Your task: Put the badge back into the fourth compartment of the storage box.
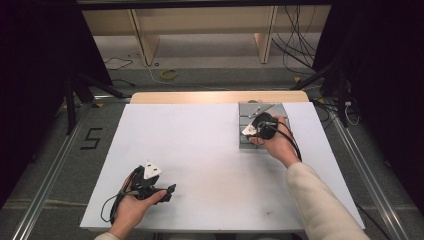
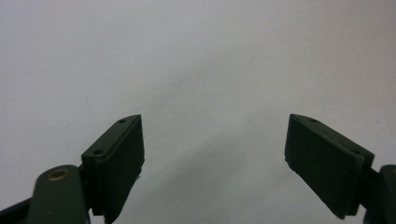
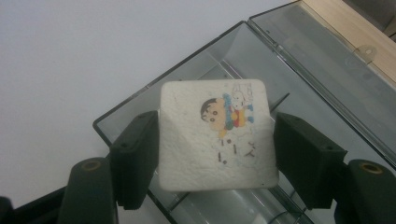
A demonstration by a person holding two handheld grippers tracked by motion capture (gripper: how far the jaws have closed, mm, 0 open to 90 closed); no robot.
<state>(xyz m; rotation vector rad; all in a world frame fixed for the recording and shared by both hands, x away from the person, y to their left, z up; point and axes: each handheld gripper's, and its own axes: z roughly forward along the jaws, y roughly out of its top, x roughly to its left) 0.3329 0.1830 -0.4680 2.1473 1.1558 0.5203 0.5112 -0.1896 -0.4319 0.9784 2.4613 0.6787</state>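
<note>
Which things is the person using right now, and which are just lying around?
In use:
- right claw, shut on the white cartoon square
- clear plastic box, lid open, under the square

Lying about:
- left claw, open over bare table
- cables on the floor
- yellow ring on the floor

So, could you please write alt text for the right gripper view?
The right gripper grips a white square eraser printed with a cartoon child, above an open clear plastic compartment box on a white table.
</note>
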